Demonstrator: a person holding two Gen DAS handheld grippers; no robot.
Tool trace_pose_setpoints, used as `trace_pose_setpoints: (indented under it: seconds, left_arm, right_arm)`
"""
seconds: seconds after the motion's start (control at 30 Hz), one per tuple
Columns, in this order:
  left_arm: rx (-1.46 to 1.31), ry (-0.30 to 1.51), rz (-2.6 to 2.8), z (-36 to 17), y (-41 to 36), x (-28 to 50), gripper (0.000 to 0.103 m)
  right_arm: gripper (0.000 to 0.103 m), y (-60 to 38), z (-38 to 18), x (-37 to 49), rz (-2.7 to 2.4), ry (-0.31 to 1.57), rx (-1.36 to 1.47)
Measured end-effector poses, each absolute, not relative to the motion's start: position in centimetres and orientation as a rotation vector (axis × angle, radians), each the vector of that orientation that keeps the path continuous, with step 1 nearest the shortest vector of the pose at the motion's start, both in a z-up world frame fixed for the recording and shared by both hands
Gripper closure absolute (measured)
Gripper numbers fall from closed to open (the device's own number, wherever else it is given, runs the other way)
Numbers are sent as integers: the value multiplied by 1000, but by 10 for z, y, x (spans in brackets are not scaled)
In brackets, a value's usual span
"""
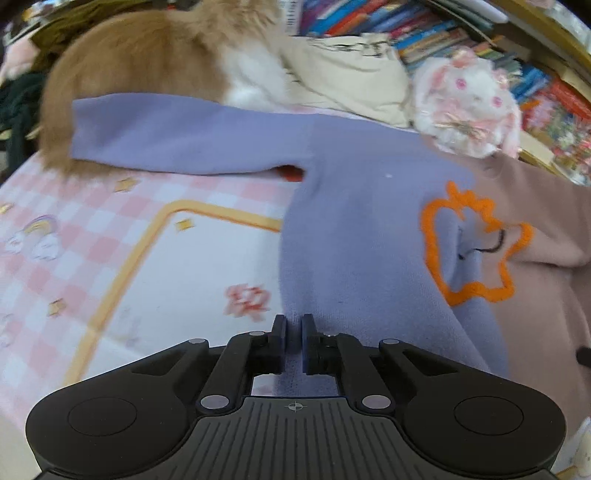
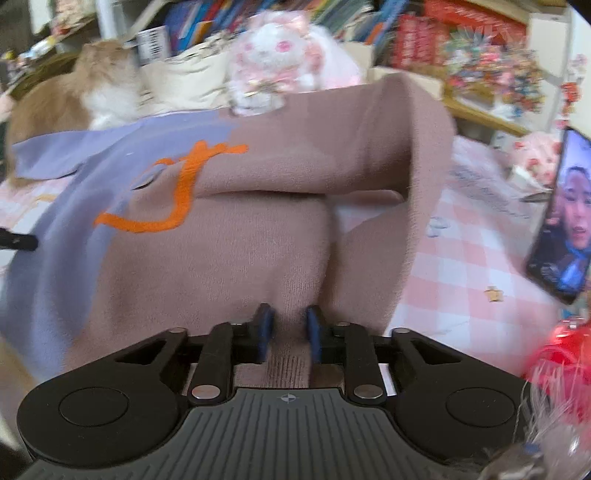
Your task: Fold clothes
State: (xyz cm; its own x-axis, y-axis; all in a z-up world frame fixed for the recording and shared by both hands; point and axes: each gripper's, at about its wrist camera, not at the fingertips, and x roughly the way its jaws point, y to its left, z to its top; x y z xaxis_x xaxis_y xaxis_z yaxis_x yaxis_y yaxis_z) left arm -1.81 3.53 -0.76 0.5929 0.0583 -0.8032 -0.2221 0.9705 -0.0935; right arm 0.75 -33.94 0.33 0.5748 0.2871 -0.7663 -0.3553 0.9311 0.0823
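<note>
Both grippers grip the sweater's [image 1: 354, 221] near hem, left gripper [image 1: 293, 338] clamped on the purple half, right gripper [image 2: 287, 334] on the brown; its body runs away toward the far cat [image 1: 155, 62].

You're in a home bedroom, probably a child's: pink checked bedsheet [image 1: 74, 229], packed bookshelves [image 1: 424, 33], plush rabbit [image 1: 469, 96], ginger cat [image 1: 147, 66] on the bed.

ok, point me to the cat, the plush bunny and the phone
cat [image 1: 147, 62], left wrist view, on its orange back.
plush bunny [image 1: 469, 96], left wrist view, on its white face.
phone [image 2: 565, 218], right wrist view, on its lit screen.
</note>
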Motion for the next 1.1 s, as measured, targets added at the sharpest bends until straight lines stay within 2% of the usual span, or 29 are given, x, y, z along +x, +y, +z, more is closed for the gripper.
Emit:
trace_pose_setpoints:
  seconds: [0.23,0.3,0.37,0.47,0.57,0.67,0.73,0.77,0.87,1.1]
  left_arm:
    - [-102,949,265,-6,62,-33,97]
    - [-96,957,300,-6,67,-33,90]
    - [-73,935,300,0,61,-32,90]
    - [-28,859,259,12,46,-32,86]
    - [33,826,190,14,27,-27,70]
    - [112,841,150,6,9,-20,69]
    - [141,851,148,2,3,-17,69]
    - [140,851,152,1,4,-17,69]
    - [118,854,192,1,13,-20,63]
    - [34,876,301,5,47,-32,63]
  right_arm:
    - [86,-308,8,-14,712,957,-179]
    - [85,-302,8,-17,767,960,-206]
    - [84,-301,12,-18,768,947,-222]
    - [80,-308,27,-25,707,849,-247]
    - [78,-321,47,-34,639,711,-264]
    - [72,-335,59,-39,561,607,-273]
    - [63,-338,63,-39,509,567,-277]
    - [61,-340,64,-38,484,552,-277]
    - [60,-344,60,-33,441,595,-250]
    - [59,-347,44,-32,361,700,-229]
